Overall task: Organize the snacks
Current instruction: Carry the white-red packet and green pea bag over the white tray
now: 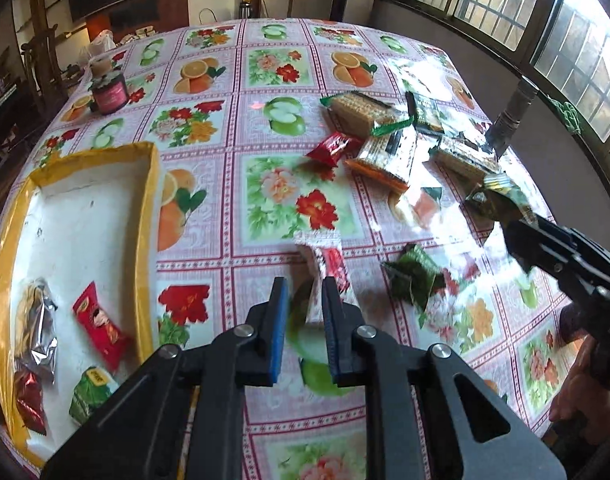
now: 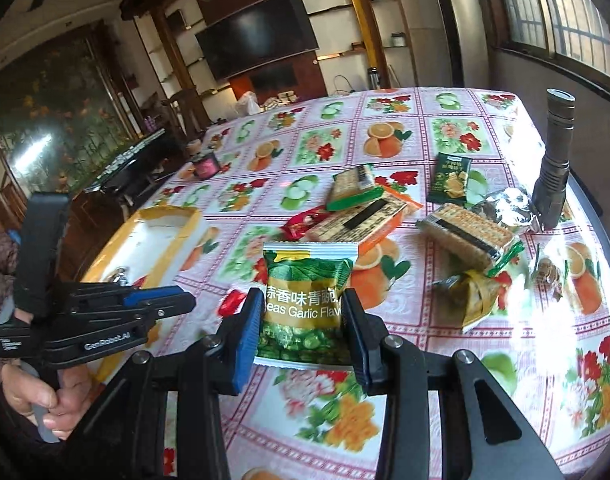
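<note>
We are holding a green pea packet [image 2: 305, 304] upright in the right tool [image 2: 301, 320], partly closed on its sides, and a slim red-and-white packet [image 1: 325, 268] in the left tool [image 1: 303, 300], pinched nearly shut. The yellow-rimmed tray [image 1: 149, 208] is lying left of both, nearer the left tool, with bare table [image 1: 233, 208] between; the remaining snacks [image 1: 385, 152] are lying far right.

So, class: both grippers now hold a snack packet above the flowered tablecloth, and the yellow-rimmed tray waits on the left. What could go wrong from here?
1. The left gripper pinches only the lower end of its thin red-and-white packet, so it could slip or swing loose on the way to the yellow-rimmed white tray.
2. The right gripper holds the puffy green garlic-pea packet by its sides; a firm squeeze may crush it.
3. The tray lies on the left, so the two grippers could collide there.
</note>
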`<action>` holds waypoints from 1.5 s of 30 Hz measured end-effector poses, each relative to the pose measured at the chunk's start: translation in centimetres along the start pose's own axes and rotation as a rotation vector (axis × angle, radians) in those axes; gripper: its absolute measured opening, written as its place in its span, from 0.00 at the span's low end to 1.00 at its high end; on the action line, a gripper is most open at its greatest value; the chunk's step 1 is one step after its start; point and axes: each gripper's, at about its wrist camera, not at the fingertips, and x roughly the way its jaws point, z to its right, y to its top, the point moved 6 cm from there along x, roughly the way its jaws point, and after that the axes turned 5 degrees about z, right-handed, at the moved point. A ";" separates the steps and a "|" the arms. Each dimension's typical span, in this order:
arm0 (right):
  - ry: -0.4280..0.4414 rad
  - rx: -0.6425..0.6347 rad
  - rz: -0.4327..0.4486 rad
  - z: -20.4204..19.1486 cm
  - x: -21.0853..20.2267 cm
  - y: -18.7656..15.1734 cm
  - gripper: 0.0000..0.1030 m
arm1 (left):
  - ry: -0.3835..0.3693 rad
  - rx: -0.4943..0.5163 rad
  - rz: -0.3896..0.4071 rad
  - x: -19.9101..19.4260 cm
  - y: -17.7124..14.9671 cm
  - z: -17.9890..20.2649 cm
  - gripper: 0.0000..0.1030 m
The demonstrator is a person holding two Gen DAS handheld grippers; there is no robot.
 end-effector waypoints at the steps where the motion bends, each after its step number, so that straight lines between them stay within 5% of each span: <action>1: 0.007 0.003 0.001 -0.1 -0.2 -0.2 0.38 | -0.001 0.006 -0.007 0.0 -0.3 -0.1 0.19; 3: 0.014 0.004 0.000 -0.4 -0.4 -0.5 0.38 | 0.006 0.013 -0.028 0.5 -0.8 -0.2 0.21; 5: 0.022 0.009 -0.002 -0.5 -0.6 -1.0 0.38 | 0.007 0.021 -0.026 0.8 -0.9 0.0 0.33; 7: 0.028 0.019 -0.005 -0.4 -0.7 -1.4 0.38 | 0.019 0.018 -0.033 1.4 -0.7 0.2 0.61; 9: 0.019 0.019 -0.008 -0.2 -0.7 -1.6 0.38 | 0.008 -0.001 -0.026 2.0 -0.2 0.5 0.68; 13: 0.018 0.034 -0.013 0.3 -0.7 -2.0 0.39 | 0.043 0.003 -0.044 4.1 0.6 1.1 0.66; 14: 0.020 0.038 -0.013 0.5 -0.8 -2.0 0.39 | 0.053 0.012 -0.054 4.7 0.6 1.3 0.61; 16: 0.020 0.045 -0.009 0.8 -1.0 -2.1 0.39 | 0.077 0.034 -0.060 5.5 0.5 1.6 0.36; 19: 0.023 0.051 0.004 1.0 -1.5 -1.9 0.39 | 0.087 0.048 -0.051 5.2 0.2 1.8 0.25; 27: 0.046 0.037 0.011 -0.3 -1.5 -2.0 0.39 | 0.066 -0.007 0.031 0.3 -0.2 0.8 0.24; 35: 0.091 0.006 -0.006 -3.0 -0.9 -2.4 0.39 | 0.182 -0.035 0.130 -4.7 -0.2 -1.4 0.24; 45: 0.138 -0.037 -0.039 -6.6 0.3 -2.8 0.39 | 0.222 -0.097 0.128 -6.0 -1.7 -5.0 0.24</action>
